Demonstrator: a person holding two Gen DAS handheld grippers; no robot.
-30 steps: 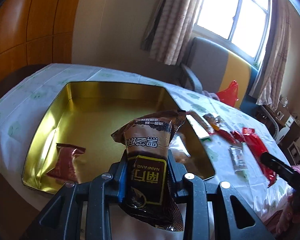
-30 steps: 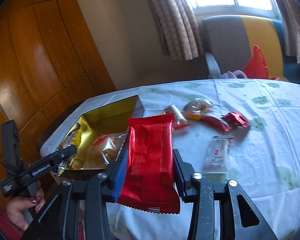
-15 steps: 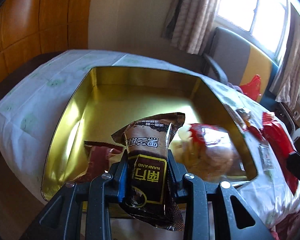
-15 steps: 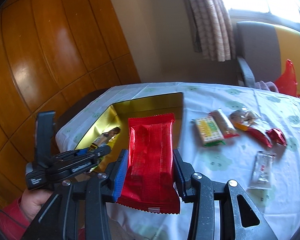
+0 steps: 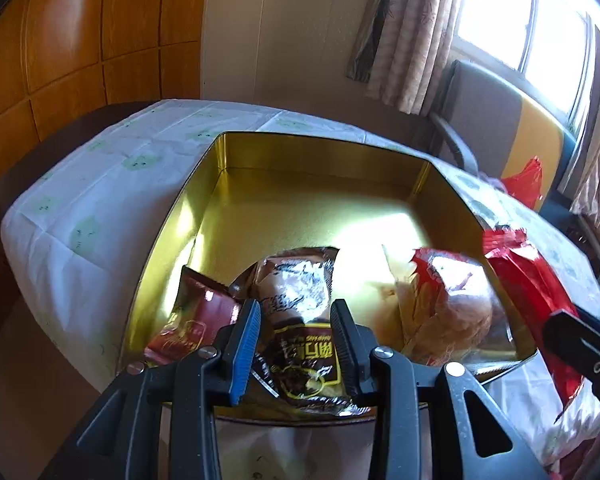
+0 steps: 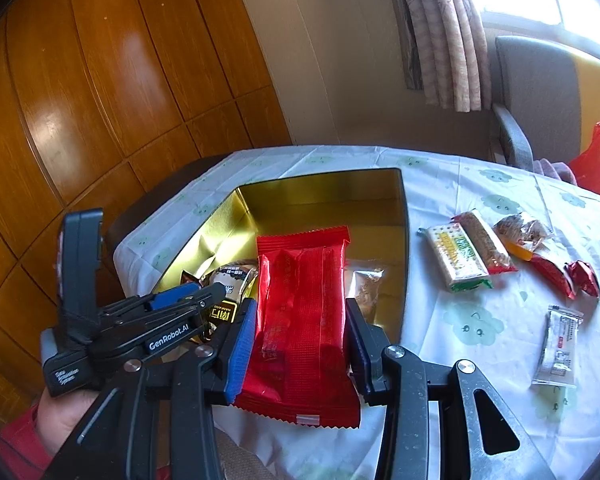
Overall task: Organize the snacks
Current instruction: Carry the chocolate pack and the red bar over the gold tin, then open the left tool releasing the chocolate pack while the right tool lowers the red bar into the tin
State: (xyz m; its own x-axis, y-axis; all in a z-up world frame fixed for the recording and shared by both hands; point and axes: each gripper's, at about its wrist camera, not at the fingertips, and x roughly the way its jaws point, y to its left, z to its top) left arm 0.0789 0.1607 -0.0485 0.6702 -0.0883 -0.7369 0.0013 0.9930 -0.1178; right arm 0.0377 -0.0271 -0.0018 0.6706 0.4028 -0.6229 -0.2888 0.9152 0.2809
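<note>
Left gripper [image 5: 296, 316]: your jaws look spread wider than the brown packet [image 5: 300, 336] between them; the blue pad stands just apart from the wrapper. Whether the far pad touches it, you cannot tell from here.

Brown packet: it sits low at the near edge of the gold tin [image 5: 284, 168], its lower end over or on the near rim, beside a dark red pouch [image 5: 192, 320] on one side and a clear bag with a red top [image 5: 448, 300] on the other.

Right gripper [image 6: 298, 312]: your fingers are clamped on the red packet [image 6: 304, 320], held upright above the near edge of the tin.

Loose snacks: a green and white bar [image 6: 458, 258], several red-wrapped pieces [image 6: 552, 276] and a white sachet [image 6: 558, 348] lie on the tablecloth [image 6: 476, 324], well apart from the tin.

Progress, judged: three items in the tin, one in hand, the loose ones outstanding.

Risk one: the brown packet straddles the near rim, so it may tip out toward you when you pull the left gripper back.

Risk two: your grippers are close together at the same corner; lowering the right one now could knock the left or jam the red packet onto the pile.

Risk three: crowding the near end leaves the far half unused and lets slick wrappers slide.
</note>
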